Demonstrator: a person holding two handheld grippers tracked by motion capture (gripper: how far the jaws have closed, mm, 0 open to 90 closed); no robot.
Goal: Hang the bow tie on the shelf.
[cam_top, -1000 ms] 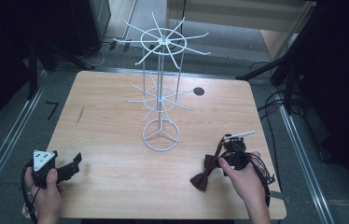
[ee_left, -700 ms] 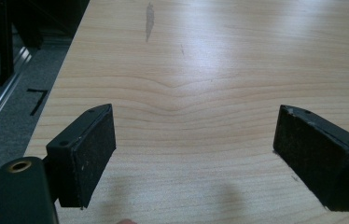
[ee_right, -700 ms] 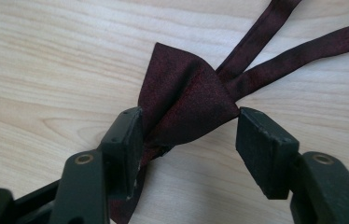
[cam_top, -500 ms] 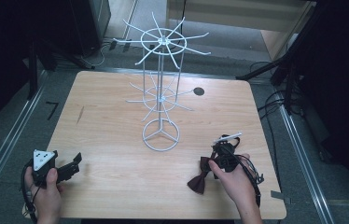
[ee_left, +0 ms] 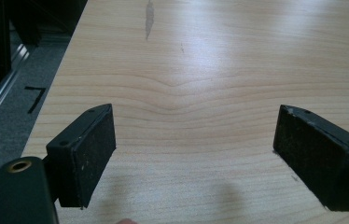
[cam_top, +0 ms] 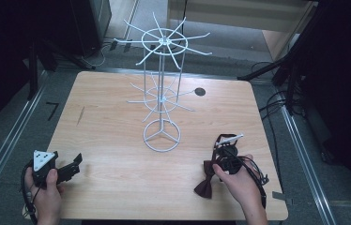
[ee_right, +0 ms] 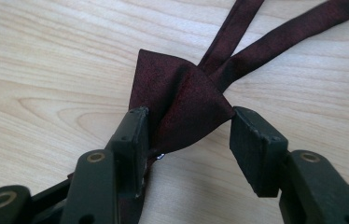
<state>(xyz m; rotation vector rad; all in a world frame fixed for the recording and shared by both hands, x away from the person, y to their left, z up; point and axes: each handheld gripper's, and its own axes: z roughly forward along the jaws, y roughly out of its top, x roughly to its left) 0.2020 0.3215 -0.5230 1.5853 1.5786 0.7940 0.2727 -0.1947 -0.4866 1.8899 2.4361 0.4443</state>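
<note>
Your right gripper point(ee_right: 189, 135) has slid nearer you since a second ago — jaws apart around the dark maroon fabric bow tie point(ee_right: 182, 105) on the pale wooden table point(cam_top: 117, 122); its straps run off-frame; your left gripper point(ee_left: 196, 154) stays spread wide over bare wood.

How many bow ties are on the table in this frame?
1: a dark maroon fabric bow tie lies near the table's front right edge, between the right gripper's fingers, straps trailing behind. Nothing seems hidden.

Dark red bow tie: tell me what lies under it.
The dark red satin bow tie lies flat on the light wooden table, its two straps running away across the wood. The right tool straddles one wing and covers the tie's near part.
</note>
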